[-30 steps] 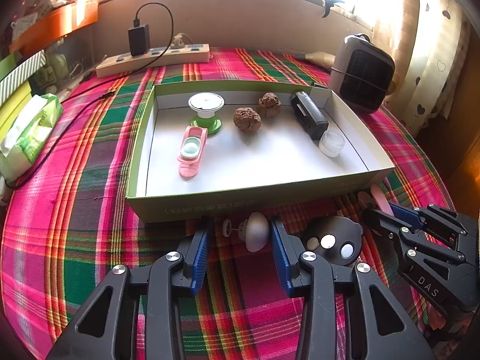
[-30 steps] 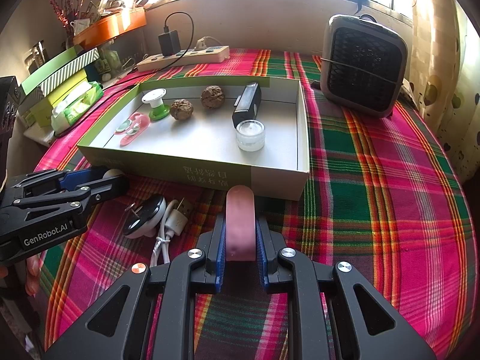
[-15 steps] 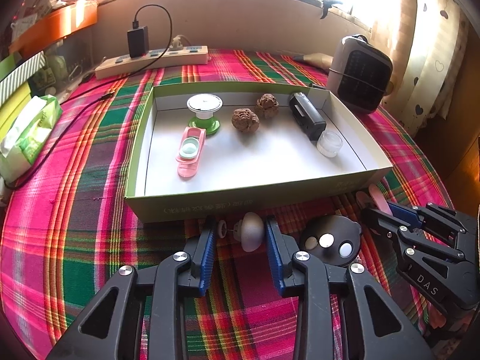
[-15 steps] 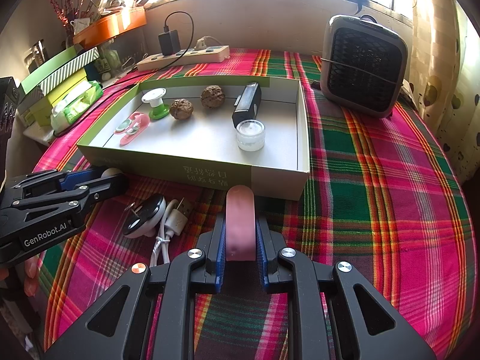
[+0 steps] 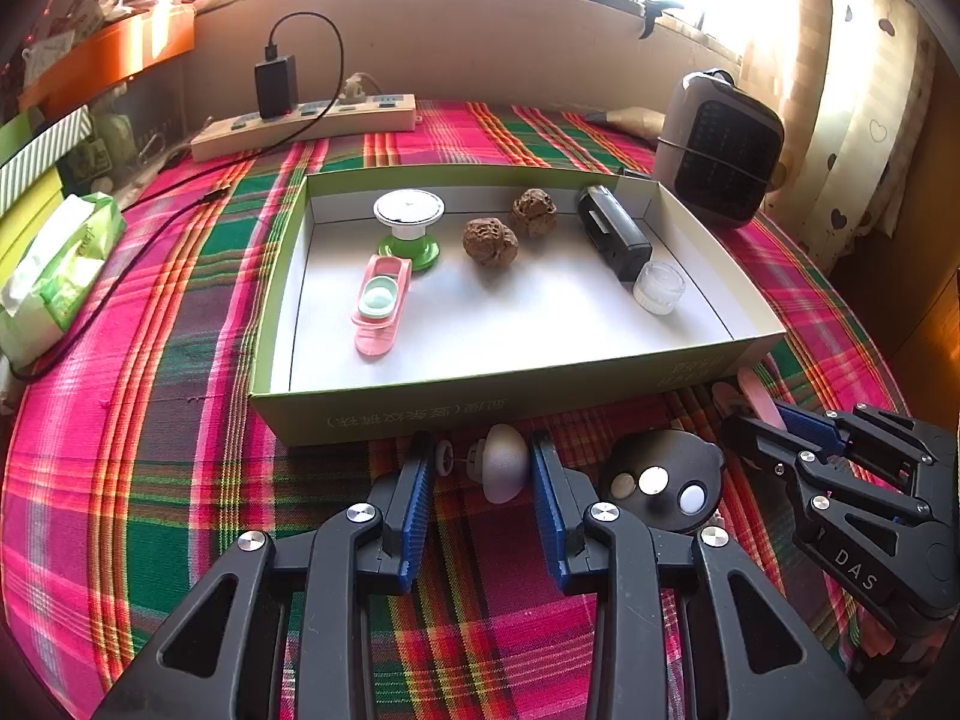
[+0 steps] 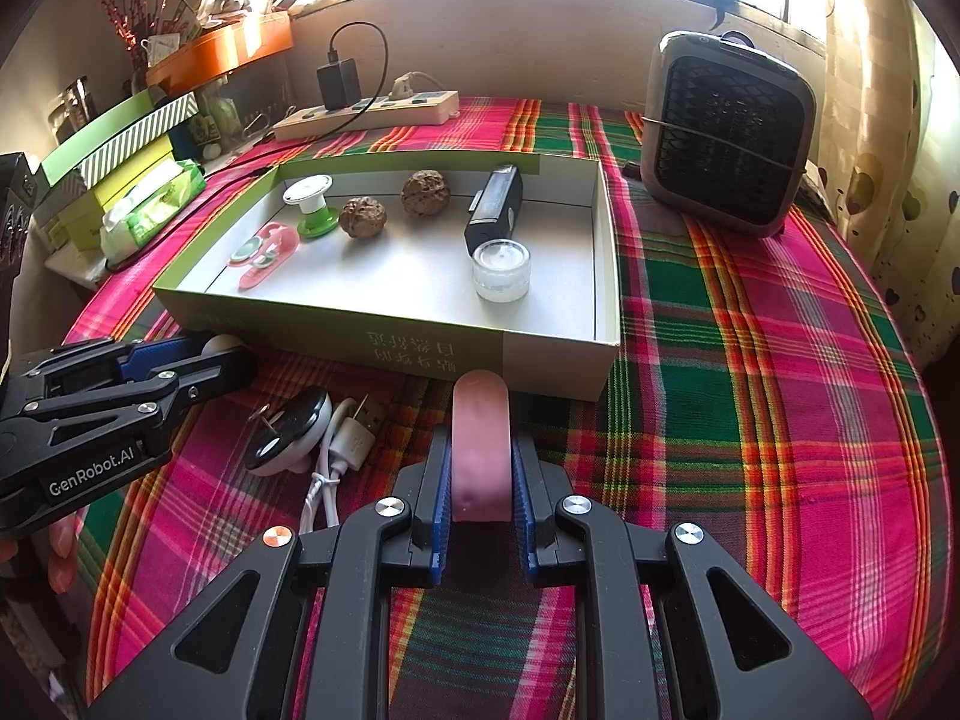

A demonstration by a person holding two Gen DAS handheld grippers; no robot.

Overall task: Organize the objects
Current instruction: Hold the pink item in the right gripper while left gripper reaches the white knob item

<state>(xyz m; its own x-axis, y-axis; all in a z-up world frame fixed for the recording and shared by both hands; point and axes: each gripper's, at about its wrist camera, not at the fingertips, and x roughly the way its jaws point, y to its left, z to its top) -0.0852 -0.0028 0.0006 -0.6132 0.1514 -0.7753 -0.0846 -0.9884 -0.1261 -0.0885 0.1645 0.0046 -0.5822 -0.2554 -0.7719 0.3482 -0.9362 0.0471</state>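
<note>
Low in the left wrist view, the left gripper (image 5: 483,468) has its blue ribbed fingers set narrow around a small white egg-shaped thing (image 5: 504,471); the right pad looks to touch it, but whether the left pad does is hard to tell. A tiny wheel on a thin pin sticks out of its left side. At the bottom middle of the right wrist view, the right gripper (image 6: 480,474) squeezes a smooth pink flat stick (image 6: 480,444) with a round tip; its back end is hidden between the pads. Behind both sits a shallow green cardboard box (image 5: 480,408) with a white floor. Inside it lie two bumpy brown walnuts (image 5: 490,242), a black blocky thing (image 5: 613,233), a clear little jar (image 5: 659,287), a pink case (image 5: 381,306) and a white and green spool (image 5: 409,227). A round black and white plug (image 6: 288,441) and a white cable (image 6: 336,456), partly cut off by the gripper, rest on the plaid cloth (image 6: 750,396).
</note>
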